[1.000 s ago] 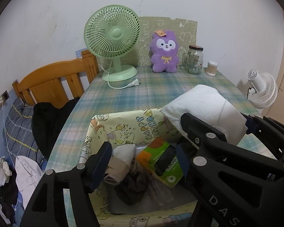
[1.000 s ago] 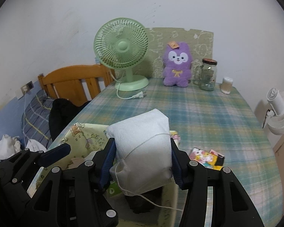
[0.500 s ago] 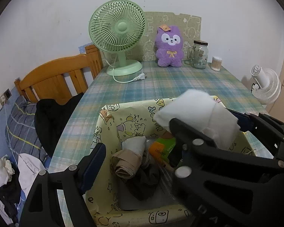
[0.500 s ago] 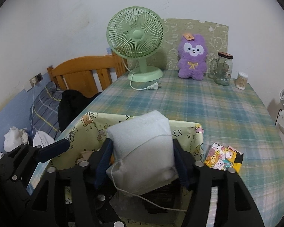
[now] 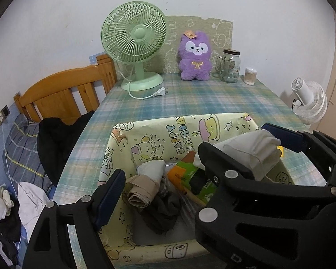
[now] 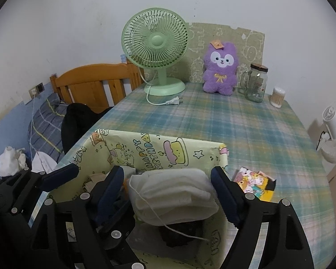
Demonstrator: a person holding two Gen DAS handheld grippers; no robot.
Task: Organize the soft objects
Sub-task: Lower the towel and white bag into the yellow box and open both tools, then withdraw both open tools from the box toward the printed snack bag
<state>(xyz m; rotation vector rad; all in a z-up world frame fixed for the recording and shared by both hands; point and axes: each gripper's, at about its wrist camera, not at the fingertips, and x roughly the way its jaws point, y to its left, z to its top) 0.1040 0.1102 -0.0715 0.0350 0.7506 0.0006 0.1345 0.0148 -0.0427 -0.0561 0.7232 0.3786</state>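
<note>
Right hand-held gripper [image 6: 168,190] gripping white pouch [image 6: 172,196] inside box [image 6: 159,150]; left hand-held gripper [image 5: 162,163] gaping empty; purple plush [image 6: 220,68] remaining on counter [image 6: 235,121].

Yellow cartoon-print box [image 5: 159,132] on plaid tablecloth [image 5: 212,98], holding beige roll [image 5: 141,190], dark cloth [image 5: 161,210], green packet [image 5: 190,174]. White pouch [image 5: 250,150] over right rim between right gripper's [image 5: 246,139] fingers. Left gripper [image 5: 161,174] spread wide. Behind: green fan [image 5: 134,35], purple plush [image 5: 194,56], glass jar [image 5: 230,68].

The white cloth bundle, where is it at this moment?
In the right wrist view the white cloth bundle sits low in the middle, between the right tool's fingers, over the yellow cartoon box.
</note>
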